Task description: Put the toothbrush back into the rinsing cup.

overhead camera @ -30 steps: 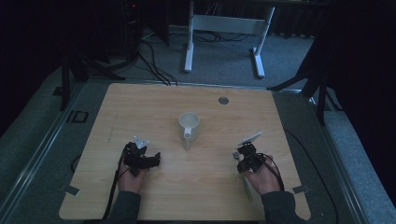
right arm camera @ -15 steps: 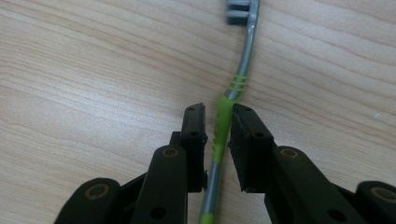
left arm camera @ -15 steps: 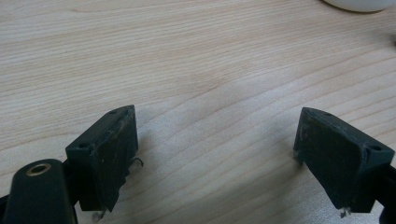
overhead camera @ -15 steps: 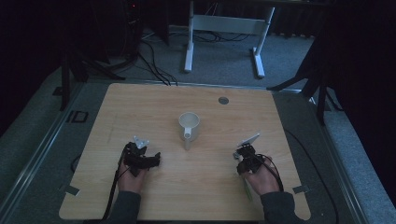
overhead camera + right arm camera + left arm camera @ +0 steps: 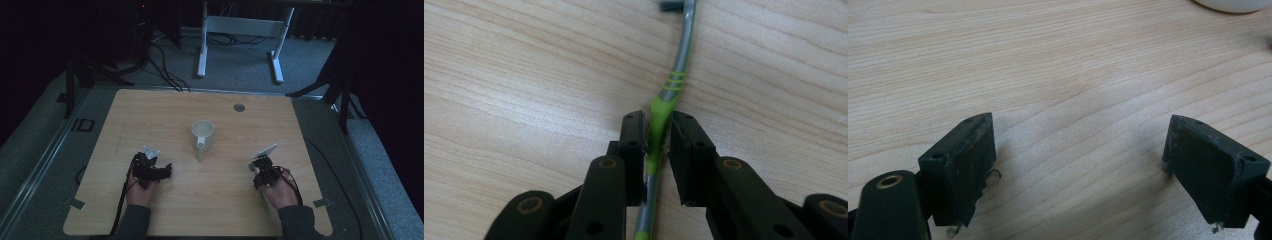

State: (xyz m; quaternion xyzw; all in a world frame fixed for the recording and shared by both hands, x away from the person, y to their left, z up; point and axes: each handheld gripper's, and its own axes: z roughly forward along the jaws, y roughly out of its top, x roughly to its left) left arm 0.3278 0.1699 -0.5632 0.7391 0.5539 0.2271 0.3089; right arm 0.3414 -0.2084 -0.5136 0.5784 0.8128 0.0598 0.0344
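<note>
Gripping toothbrush (image 5: 663,107) at handle, right tool (image 5: 657,131) jaws clamped, brush low over bench (image 5: 165,115). Left tool (image 5: 1078,150) jaws apart, empty. Mug (image 5: 202,134) at bench centre, 10 o'clock from right tool. Likely next: lift brush, drop into mug.

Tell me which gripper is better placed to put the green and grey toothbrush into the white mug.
Right. The right gripper is shut on the green and grey toothbrush; the left gripper is open and holds nothing. The white mug stands between them.

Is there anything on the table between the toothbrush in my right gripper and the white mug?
Nothing visible does. The right gripper grips the toothbrush; bare table lies up to the mug.
</note>
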